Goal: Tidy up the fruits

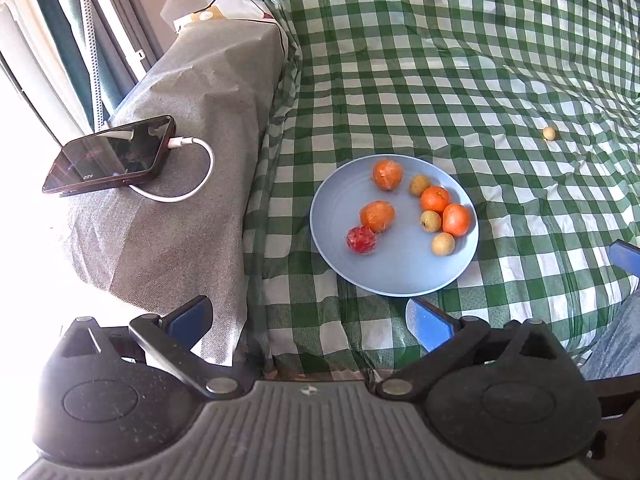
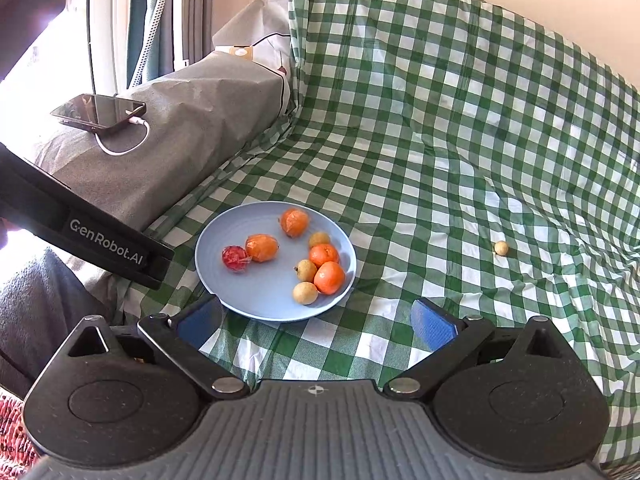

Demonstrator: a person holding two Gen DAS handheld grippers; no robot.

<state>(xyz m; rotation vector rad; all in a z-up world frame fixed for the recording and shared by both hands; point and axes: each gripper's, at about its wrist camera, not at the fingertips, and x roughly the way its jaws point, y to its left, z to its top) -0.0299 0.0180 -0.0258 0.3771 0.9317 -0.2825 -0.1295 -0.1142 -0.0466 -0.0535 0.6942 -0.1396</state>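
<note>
- We see a green-and-white checked cloth (image 1: 460, 60) spread over the whole surface — wrinkled, and rising up at the back.
- To its left we find a bulky shape under a grey cover (image 1: 180, 160), with a dark phone (image 1: 110, 156) lying on top and a white cable (image 1: 196, 168) plugged into it.
- Our left claw (image 1: 310, 320) hangs wide open with nothing between its blue pads, just short of the near rim of the plate.
- Our right claw (image 2: 316, 320) is spread wide too and holds nothing; the plate's near edge sits by its left pad.
- A blue plate (image 2: 256, 292) rests on the cloth. In it we count two bare oranges (image 2: 329, 276) touching each other, two wrapped orange fruits (image 2: 262, 247), three small tan fruits (image 2: 306, 292) beside the oranges, and one red wrapped fruit (image 2: 235, 257) at the left.
- One small tan fruit (image 2: 501, 247) lies alone on the cloth — well apart from the plate, to its right.
</note>
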